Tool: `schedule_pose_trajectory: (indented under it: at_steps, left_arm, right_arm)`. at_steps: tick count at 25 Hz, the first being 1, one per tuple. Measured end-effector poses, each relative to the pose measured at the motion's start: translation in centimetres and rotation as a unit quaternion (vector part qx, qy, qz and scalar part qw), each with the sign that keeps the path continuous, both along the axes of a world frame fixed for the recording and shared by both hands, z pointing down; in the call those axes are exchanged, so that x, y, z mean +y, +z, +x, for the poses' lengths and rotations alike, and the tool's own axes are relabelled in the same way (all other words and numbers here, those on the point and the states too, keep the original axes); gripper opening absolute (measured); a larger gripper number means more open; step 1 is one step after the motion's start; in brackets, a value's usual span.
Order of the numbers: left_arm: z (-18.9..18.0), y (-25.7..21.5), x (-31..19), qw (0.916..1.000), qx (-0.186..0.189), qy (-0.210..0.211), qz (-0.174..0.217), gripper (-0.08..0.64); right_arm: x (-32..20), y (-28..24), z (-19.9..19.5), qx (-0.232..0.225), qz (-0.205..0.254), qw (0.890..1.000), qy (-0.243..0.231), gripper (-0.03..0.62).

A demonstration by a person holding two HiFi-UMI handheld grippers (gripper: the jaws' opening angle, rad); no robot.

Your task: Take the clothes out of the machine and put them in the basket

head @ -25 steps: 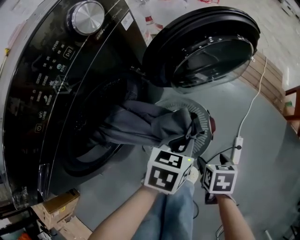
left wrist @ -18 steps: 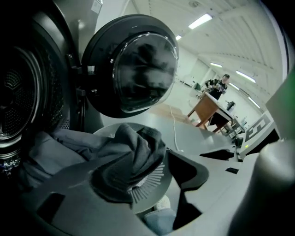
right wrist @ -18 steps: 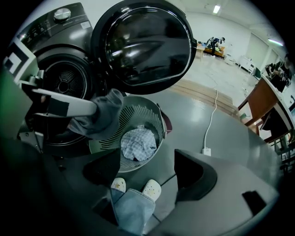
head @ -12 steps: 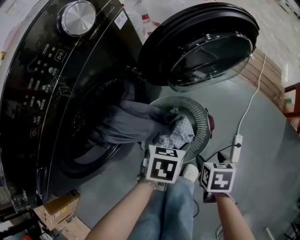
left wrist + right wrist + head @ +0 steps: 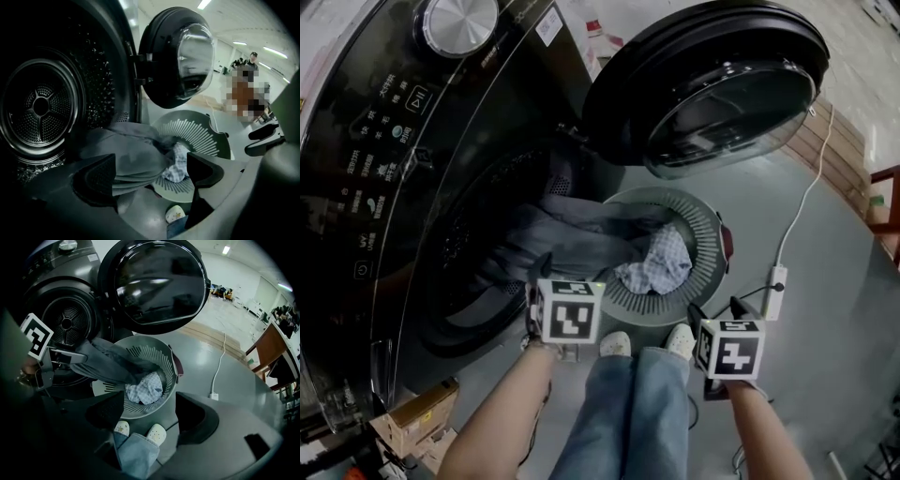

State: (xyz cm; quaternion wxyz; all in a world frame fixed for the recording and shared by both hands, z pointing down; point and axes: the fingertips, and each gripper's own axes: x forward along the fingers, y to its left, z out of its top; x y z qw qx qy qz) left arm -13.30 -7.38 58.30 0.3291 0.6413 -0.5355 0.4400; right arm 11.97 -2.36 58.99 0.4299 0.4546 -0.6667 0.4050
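A dark grey garment hangs out of the washing machine's drum, and its end lies in the round grey basket on the floor. A checked cloth lies in the basket beside it. My left gripper is open near the drum's lower rim; its jaws have just been opening and nothing is between them. In the left gripper view the garment lies beyond the left gripper. My right gripper hangs open to the basket's near right, its jaws just closing a little, empty.
The machine's round door stands open above the basket. A white power strip with its cable lies on the floor to the right. Cardboard boxes sit at the lower left. The person's shoes stand just before the basket.
The left gripper let go of the grey garment over the basket and swung left and down toward the drum. The garment's end dropped into the basket, uncovering the checked cloth. The right gripper stayed put.
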Motion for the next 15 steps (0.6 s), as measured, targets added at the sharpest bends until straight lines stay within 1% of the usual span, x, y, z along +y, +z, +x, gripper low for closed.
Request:
schedule_pose_trajectory:
  at_steps: [1, 3, 5, 6, 10, 12, 15]
  left_arm:
    - [-1.3, 0.1, -0.2, 0.9999, -0.015, -0.008, 0.003, 0.448]
    - [-4.1, 0.1, -0.6, 0.9981, -0.057, -0.024, 0.01, 0.448]
    - [-6.7, 0.2, -1.1, 0.9948, -0.097, -0.028, 0.014, 0.451]
    - [-7.8, 0.4, -1.2, 0.9937, -0.108, -0.027, 0.012, 0.459]
    - [-11.4, 1.8, -2.0, 0.9923, -0.122, -0.018, -0.014, 0.48]
    - [-12.7, 2.6, -2.7, 0.9917, -0.124, -0.015, -0.03, 0.498]
    - [-14.3, 3.8, -3.3, 0.991, -0.118, -0.029, -0.055, 0.514]
  right_arm:
    - [0.0, 0.1, -0.3, 0.001, -0.001, 1.0, -0.004, 0.344]
    - [0.0, 0.2, -0.9, 0.004, -0.002, 1.0, -0.011, 0.342]
    - [0.0, 0.5, -1.4, 0.007, -0.003, 1.0, -0.018, 0.339]
    - [0.0, 0.6, -1.6, 0.008, -0.004, 1.0, -0.021, 0.337]
    - [-0.3, 1.0, -3.1, -0.002, -0.003, 1.0, -0.029, 0.33]
    - [-0.6, 1.3, -3.9, -0.006, 0.0, 0.999, -0.032, 0.315]
    - [-0.6, 1.7, -4.7, -0.007, 0.002, 0.999, -0.038, 0.295]
